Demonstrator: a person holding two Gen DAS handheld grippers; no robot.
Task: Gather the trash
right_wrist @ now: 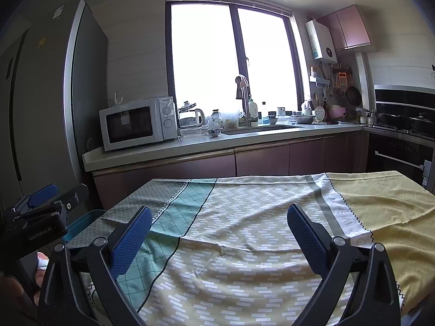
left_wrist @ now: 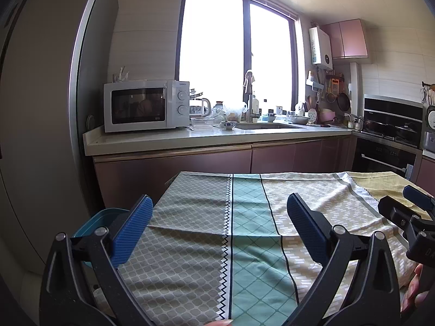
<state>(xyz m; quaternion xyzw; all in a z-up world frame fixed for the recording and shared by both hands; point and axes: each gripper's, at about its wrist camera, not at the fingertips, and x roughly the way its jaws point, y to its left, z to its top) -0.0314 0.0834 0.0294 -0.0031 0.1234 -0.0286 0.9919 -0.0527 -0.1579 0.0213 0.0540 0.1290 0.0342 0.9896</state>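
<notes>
Blue-padded left claw [left_wrist: 218, 224] agape | right claw [right_wrist: 219, 232] agape (empty) | teal bin [left_wrist: 102, 218], seemingly, beside left.

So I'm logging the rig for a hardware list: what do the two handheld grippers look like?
Both match. The left gripper and right gripper each have black Y-shaped frames with silver pivot bolts and two long fingers faced with textured blue pads. Seen from the right wrist view, the left gripper's black body carries white "GenRobot.AI" lettering. No cables or sleeves show.

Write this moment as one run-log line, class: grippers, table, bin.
left gripper: open, empty | right gripper: open, empty | tablecloth: no trash visible | blue bin: beside table's left edge
</notes>
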